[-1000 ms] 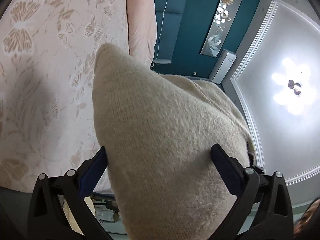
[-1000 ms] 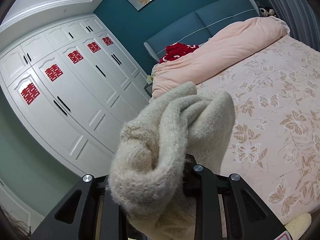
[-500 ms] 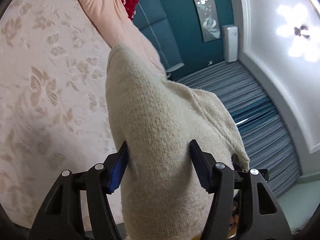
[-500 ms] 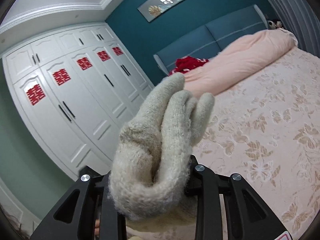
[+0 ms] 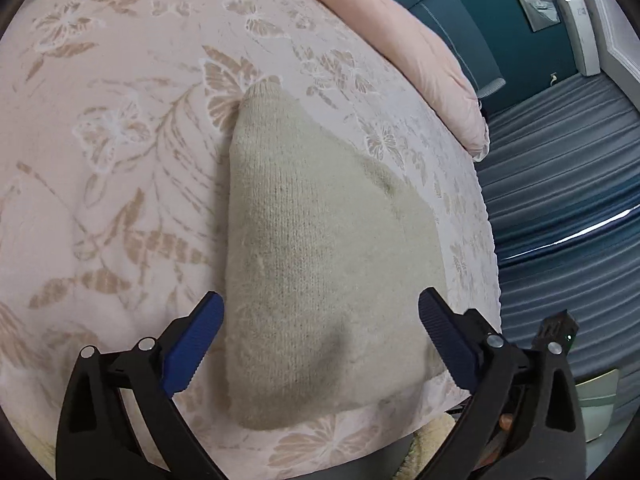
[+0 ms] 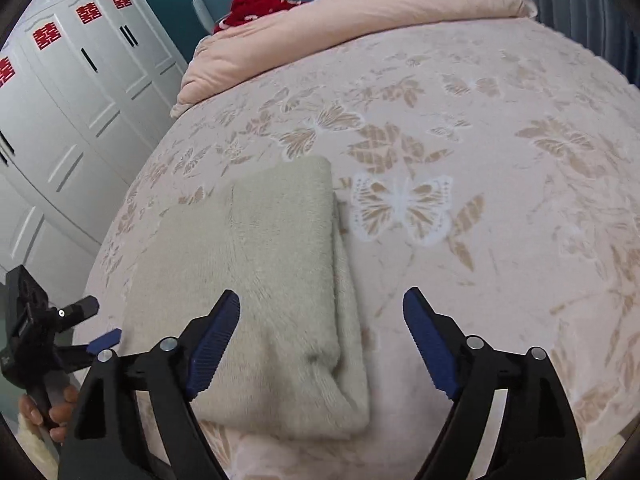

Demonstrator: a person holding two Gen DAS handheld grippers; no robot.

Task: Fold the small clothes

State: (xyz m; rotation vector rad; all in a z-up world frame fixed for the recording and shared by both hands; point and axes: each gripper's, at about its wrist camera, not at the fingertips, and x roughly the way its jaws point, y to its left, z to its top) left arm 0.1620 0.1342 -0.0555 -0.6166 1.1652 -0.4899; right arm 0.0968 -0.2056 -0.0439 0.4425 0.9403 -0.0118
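Note:
A cream knitted garment [image 5: 320, 264] lies folded flat on the pink butterfly-print bedspread [image 5: 120, 128] near the bed's front edge. It also shows in the right wrist view [image 6: 276, 280], with a thick folded edge on its right side. My left gripper [image 5: 320, 336] is open and empty, its blue pads either side of the garment just above it. My right gripper [image 6: 322, 332] is open and empty over the garment's right edge. The left gripper [image 6: 68, 320] shows at the left of the right wrist view.
A rolled pink duvet [image 6: 360, 16] lies at the bed's head with a red item [image 6: 256, 6] by it. White wardrobes [image 6: 60, 92] stand on the left side. Blue-grey curtains [image 5: 560, 200] hang past the bed's right edge [image 5: 490, 216].
Both grippers held the garment up in the air, shut on it. They have come down to the bed, opened and let go; the garment now lies folded flat.

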